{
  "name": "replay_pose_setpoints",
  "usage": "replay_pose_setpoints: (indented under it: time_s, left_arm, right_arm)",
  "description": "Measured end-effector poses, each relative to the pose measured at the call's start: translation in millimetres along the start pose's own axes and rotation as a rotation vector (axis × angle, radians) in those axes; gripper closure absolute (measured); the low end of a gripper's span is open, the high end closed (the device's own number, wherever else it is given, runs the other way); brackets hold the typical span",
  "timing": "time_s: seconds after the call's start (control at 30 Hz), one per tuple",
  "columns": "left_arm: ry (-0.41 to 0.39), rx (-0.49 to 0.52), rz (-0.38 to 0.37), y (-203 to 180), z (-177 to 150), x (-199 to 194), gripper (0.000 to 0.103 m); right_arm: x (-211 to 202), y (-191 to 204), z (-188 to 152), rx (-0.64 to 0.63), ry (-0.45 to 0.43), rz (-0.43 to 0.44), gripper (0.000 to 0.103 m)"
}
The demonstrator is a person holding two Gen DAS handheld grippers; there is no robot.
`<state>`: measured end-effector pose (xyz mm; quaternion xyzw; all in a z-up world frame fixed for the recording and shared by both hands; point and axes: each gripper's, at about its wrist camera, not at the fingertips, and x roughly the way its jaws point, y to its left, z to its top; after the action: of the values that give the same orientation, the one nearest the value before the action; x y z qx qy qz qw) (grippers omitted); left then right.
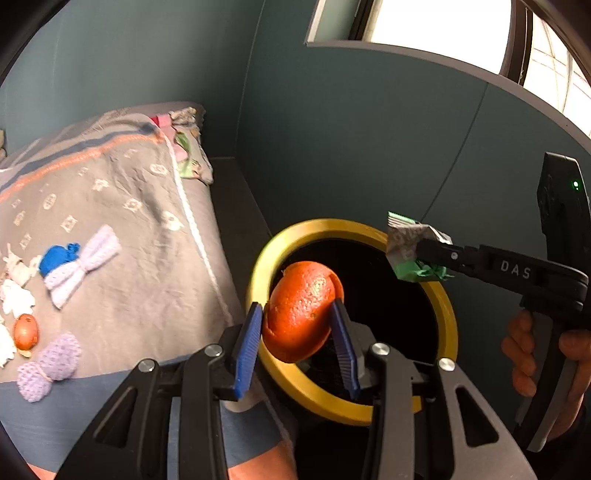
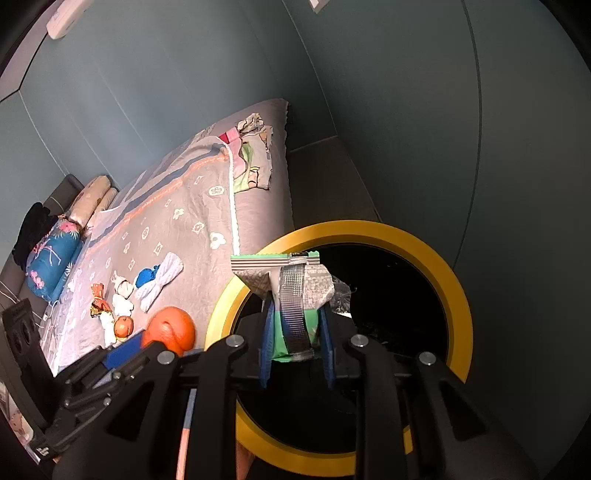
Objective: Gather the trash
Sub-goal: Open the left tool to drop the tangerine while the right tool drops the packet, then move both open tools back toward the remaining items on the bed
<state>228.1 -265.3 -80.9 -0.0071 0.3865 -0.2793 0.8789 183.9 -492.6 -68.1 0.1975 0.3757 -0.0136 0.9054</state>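
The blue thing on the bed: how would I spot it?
Look at the grey patterned blanket on the bed. Near its front edge lies a small scatter of items; the blue thing is a crumpled royal-blue lump touching a white knitted bow, the only blue piece there.

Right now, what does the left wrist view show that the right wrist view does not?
Only the left wrist view shows the window and the person's hand on the right gripper.
Only the right wrist view shows the pillows at the far end of the bed.
Both show the yellow-rimmed bin, the orange peel, the wrapper and the bedspread.
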Motion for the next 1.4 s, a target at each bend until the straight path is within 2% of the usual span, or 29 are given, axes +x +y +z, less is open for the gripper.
replay_pose_setpoints:
  time_s: [0.27,0.37,0.43,0.5,0.73,1.0,1.13,1.4]
  left_arm:
    - [0.017,0.003,-0.028,-10,-2,12,0.067]
    - [0.008,0.007,-0.049,-13,-1,10,0.066]
    - [0.000,0.004,-0.049,-14,-1,9,0.059]
    - [-0.005,-0.006,-0.044,-12,-1,7,0.055]
    - [-0.029,-0.046,-0.025,6,-1,-7,0.036]
    - [-0.114,-0.107,0.041,37,3,-38,0.015]
    - [-0.160,-0.134,0.095,59,6,-57,0.010]
    - [-0.201,-0.171,0.207,108,7,-87,0.008]
  right_arm:
    - [5,-7,1,0.017,0.000,-0.032,0.076]
    - [3,-11,1,0.025,-0.005,-0.037,0.071]
    - [2,-12,0,0.032,-0.009,-0.044,0.062]
    - [1,-13,-1,0.040,-0.013,-0.049,0.058]
    - [-5,-17,0,0.061,-0.031,-0.073,0.050]
    - [-16,-2,-3,0.036,-0.065,-0.033,0.039]
    - [-18,13,-1,0.007,-0.076,-0.013,0.036]
    - [-9,57,-2,-0.051,-0.047,0.050,0.032]
